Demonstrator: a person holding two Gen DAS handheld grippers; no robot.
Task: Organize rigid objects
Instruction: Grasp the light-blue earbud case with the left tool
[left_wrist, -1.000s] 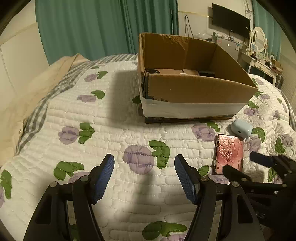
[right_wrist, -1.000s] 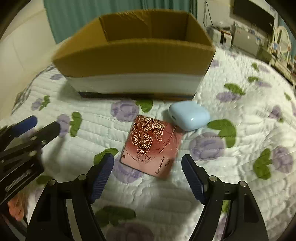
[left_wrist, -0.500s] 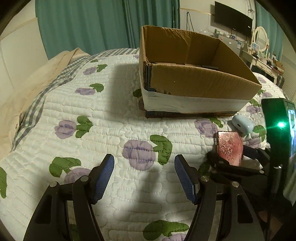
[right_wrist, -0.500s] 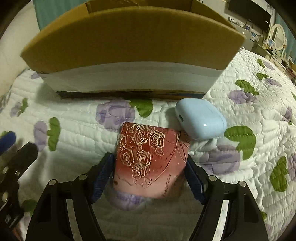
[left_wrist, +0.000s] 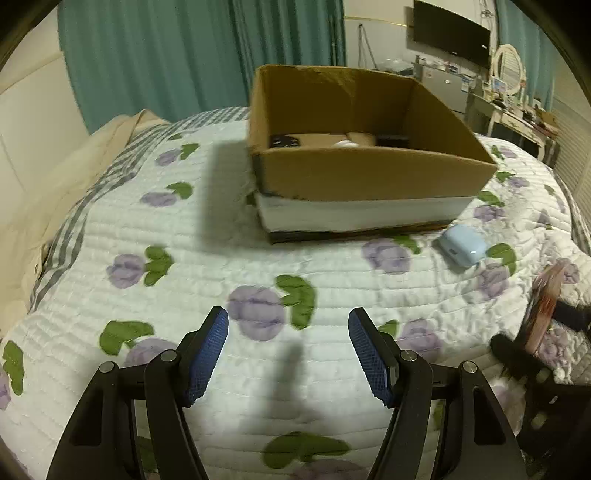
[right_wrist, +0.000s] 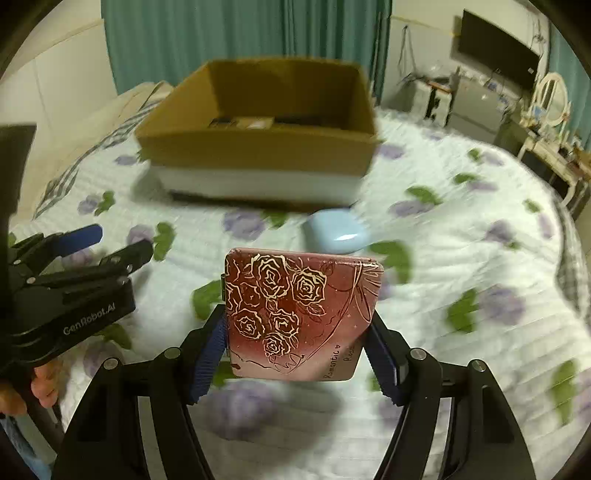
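My right gripper (right_wrist: 295, 332) is shut on a red case with gold roses (right_wrist: 299, 314) and holds it above the quilt; it shows edge-on in the left wrist view (left_wrist: 543, 306). A light blue earbud case (right_wrist: 338, 236) lies on the quilt just beyond it, also in the left wrist view (left_wrist: 461, 243). An open cardboard box (left_wrist: 369, 173) with a few items inside stands behind, also in the right wrist view (right_wrist: 258, 147). My left gripper (left_wrist: 288, 350) is open and empty over the quilt, left of the right one (right_wrist: 77, 254).
A floral quilted bedspread (left_wrist: 184, 258) covers the bed. A beige pillow (left_wrist: 55, 177) lies at the left. Teal curtains (left_wrist: 166, 55) hang behind. A dresser with a mirror (left_wrist: 513, 92) and a wall television (left_wrist: 450, 33) are at the far right.
My right gripper closed on the red rose case and lifted it off the quilt. The earbud case stayed in place. My left gripper stayed open, shifting slightly.
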